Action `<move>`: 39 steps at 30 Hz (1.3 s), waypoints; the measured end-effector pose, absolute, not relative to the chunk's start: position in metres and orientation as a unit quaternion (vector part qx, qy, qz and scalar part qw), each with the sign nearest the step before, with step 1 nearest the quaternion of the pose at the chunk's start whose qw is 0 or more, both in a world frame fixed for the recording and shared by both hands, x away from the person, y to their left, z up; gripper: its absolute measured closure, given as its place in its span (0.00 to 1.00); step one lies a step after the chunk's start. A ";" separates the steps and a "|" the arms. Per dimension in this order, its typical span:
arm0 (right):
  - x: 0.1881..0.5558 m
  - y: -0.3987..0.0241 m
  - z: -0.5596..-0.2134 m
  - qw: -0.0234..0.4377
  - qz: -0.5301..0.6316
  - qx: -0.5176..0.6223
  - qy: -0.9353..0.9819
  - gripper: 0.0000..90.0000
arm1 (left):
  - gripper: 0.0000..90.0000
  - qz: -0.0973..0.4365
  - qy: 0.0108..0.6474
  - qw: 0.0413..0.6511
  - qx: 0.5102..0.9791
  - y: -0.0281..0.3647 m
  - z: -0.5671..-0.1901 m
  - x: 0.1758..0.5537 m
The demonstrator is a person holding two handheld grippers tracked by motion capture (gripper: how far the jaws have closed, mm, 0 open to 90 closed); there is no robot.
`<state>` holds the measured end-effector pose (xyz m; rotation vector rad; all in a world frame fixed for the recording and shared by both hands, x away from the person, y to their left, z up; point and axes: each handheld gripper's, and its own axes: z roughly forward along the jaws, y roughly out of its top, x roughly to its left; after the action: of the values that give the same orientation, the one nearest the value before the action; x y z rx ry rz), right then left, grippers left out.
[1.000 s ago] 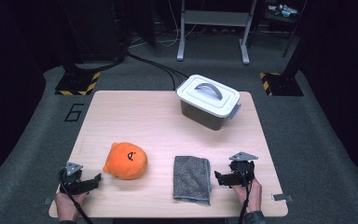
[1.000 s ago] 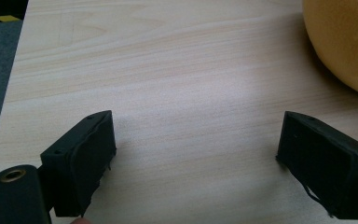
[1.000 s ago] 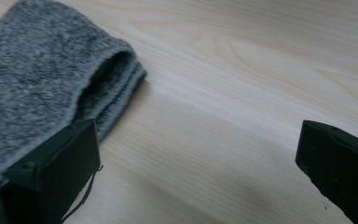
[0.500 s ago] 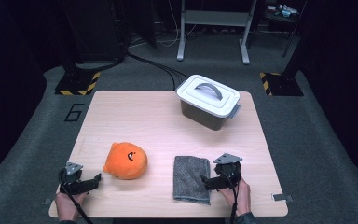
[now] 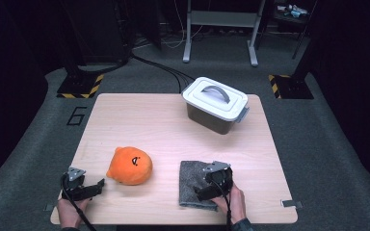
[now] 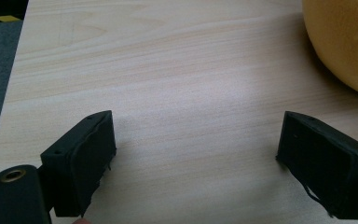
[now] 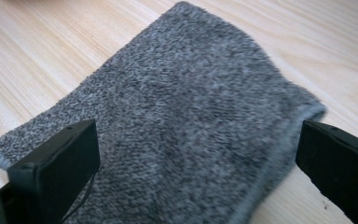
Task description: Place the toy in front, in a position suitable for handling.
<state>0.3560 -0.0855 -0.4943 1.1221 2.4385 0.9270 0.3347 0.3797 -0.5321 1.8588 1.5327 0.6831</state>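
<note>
The right tool hangs low over the grey towel, with its two black jaws spread wide apart and nothing between them yet. In the right gripper view the towel lies flat on the tabletop straight ahead of the jaws and under them, folded into a neat block. It looks like the tool is not touching the cloth, but the view is a bit blurry, so that is hard to be sure of. The left tool is spread open too and holds nothing; the orange plush toy sits just beside it. The box with a white lid is far in front of both tools and is shut. So the job has barely begun: the towel must be pinched and lifted.
</note>
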 end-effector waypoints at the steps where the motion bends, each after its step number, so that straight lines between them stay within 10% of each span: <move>1: 0.356 -0.084 -0.495 0.149 0.321 0.387 0.852 0.00 | 0.12 0.259 0.581 0.313 0.705 0.380 -0.532 0.335; 30: 0.363 -0.076 -0.516 0.130 0.279 0.396 0.865 0.02 | 0.12 0.259 0.582 0.314 0.704 0.380 -0.532 0.335; 39: 0.360 -0.086 -0.513 0.141 0.305 0.403 0.851 0.32 | 0.12 0.257 0.582 0.312 0.706 0.380 -0.532 0.334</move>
<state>0.3604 -0.0856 -0.5128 1.1639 2.4567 0.8813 0.3345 0.3798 -0.5317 1.8621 1.5373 0.6776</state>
